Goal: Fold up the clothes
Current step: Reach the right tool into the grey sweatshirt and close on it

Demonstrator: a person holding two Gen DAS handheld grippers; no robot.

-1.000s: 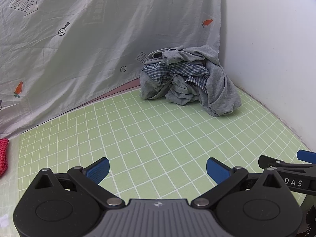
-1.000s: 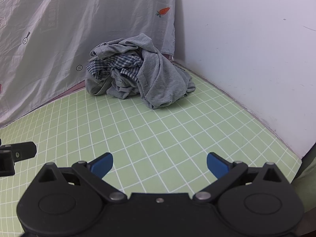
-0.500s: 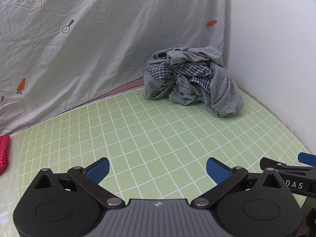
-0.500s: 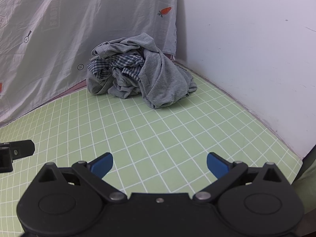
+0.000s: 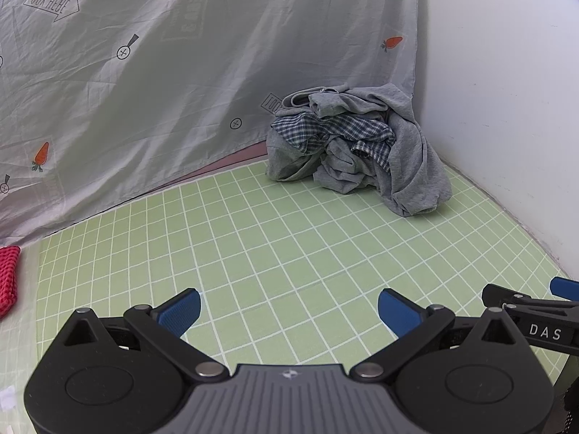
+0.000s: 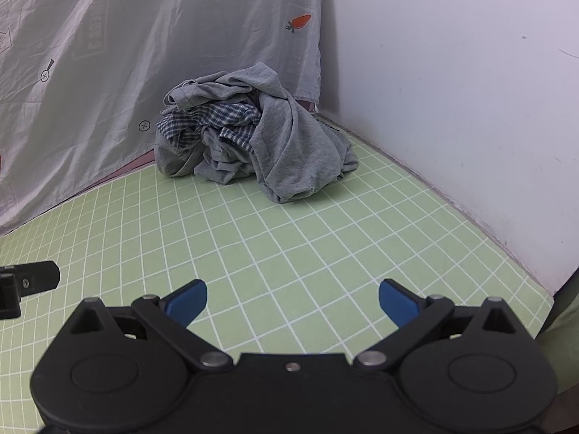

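A crumpled pile of clothes (image 5: 358, 148), grey garments with a blue-checked one among them, lies in the far right corner of the green grid mat (image 5: 289, 246); it also shows in the right wrist view (image 6: 253, 141). My left gripper (image 5: 289, 311) is open and empty above the mat's near part, well short of the pile. My right gripper (image 6: 292, 300) is open and empty too, over the mat (image 6: 289, 238). The right gripper's side shows at the right edge of the left wrist view (image 5: 532, 307).
A grey printed sheet (image 5: 181, 72) hangs behind the mat. A white wall (image 6: 452, 90) borders the mat on the right. A red knitted item (image 5: 9, 278) lies at the left edge. The left gripper's tip (image 6: 29, 282) shows at the left.
Both grippers have shifted slightly, so the pile sits a little further right and lower in view. Both stay open and empty.
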